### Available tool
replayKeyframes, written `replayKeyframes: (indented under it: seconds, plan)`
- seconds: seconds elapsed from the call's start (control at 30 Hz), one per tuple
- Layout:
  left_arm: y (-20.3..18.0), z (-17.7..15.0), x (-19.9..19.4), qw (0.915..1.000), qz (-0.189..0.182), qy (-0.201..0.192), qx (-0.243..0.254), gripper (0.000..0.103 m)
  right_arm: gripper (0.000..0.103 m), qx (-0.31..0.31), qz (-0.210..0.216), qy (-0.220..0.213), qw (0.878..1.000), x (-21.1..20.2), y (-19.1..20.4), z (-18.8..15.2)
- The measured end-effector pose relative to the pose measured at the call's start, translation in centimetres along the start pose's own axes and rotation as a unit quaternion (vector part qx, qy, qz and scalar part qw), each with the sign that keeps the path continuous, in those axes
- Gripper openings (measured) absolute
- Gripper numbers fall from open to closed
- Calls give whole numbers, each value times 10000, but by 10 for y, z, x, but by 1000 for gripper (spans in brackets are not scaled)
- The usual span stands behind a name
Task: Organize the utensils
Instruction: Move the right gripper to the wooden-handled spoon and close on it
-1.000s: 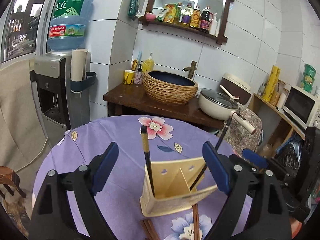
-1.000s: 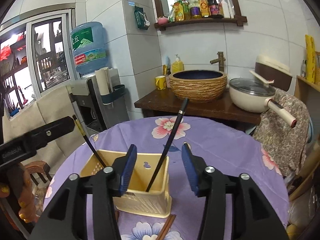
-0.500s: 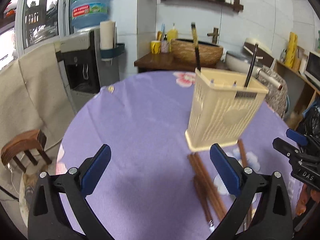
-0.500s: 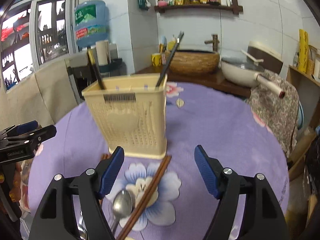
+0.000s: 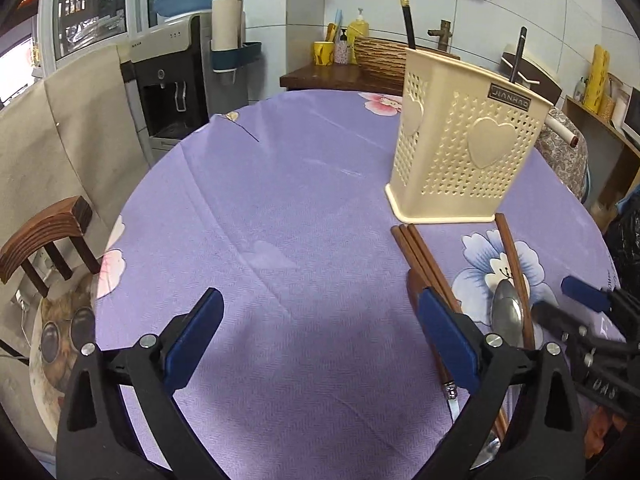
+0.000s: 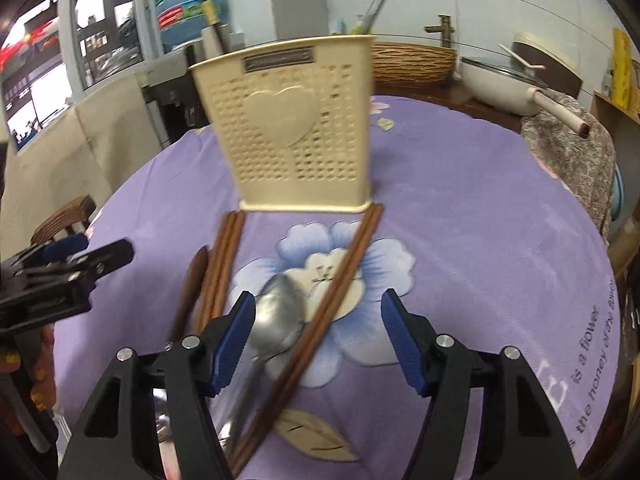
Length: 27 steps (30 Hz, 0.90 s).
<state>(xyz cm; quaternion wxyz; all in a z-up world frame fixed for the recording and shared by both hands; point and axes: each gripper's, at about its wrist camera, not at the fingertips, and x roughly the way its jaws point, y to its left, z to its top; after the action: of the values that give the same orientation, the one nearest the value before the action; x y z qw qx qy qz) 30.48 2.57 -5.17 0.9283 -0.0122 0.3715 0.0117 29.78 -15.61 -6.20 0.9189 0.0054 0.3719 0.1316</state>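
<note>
A cream perforated utensil holder [image 5: 464,136] [image 6: 292,128] stands on the purple flowered tablecloth with two black chopsticks [image 5: 408,16] upright in it. In front of it lie brown chopsticks [image 5: 424,260] [image 6: 340,280], a second brown pair [image 6: 224,264], a metal spoon [image 5: 508,312] [image 6: 280,312] and a brown-handled utensil [image 6: 192,280]. My left gripper [image 5: 320,308] is open over bare cloth, left of the utensils. My right gripper [image 6: 318,312] hovers low over the spoon bowl and the chopsticks. Its jaws are closing, and the pads touch nothing.
A wooden chair [image 5: 48,232] stands past the table's left edge, with a water dispenser [image 5: 168,80] behind it. A dark counter with a woven basin [image 6: 412,64] and a cream pan [image 6: 508,80] stands beyond the table's far edge.
Both grippers have come down from above the holder to just over the table in front of it. The loose chopsticks and spoon now lie close under the right gripper.
</note>
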Motion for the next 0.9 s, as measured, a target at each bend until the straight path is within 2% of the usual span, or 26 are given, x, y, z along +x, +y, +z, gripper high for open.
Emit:
replayKeyframes:
  seconds: [0.17,0.33,0.9]
  plan:
    - [10,2,-7,9998,143,-77,-123,96,52,-139,245,182,9994,8,16,-3]
    - [16,1,-9,9996,109,-44,-240,96,47,20,351,337,9988,16,15,-5]
    - [18,-6,-6,9994,-43,29,-340,96,44,-118,106,499,9986,29,25,-2]
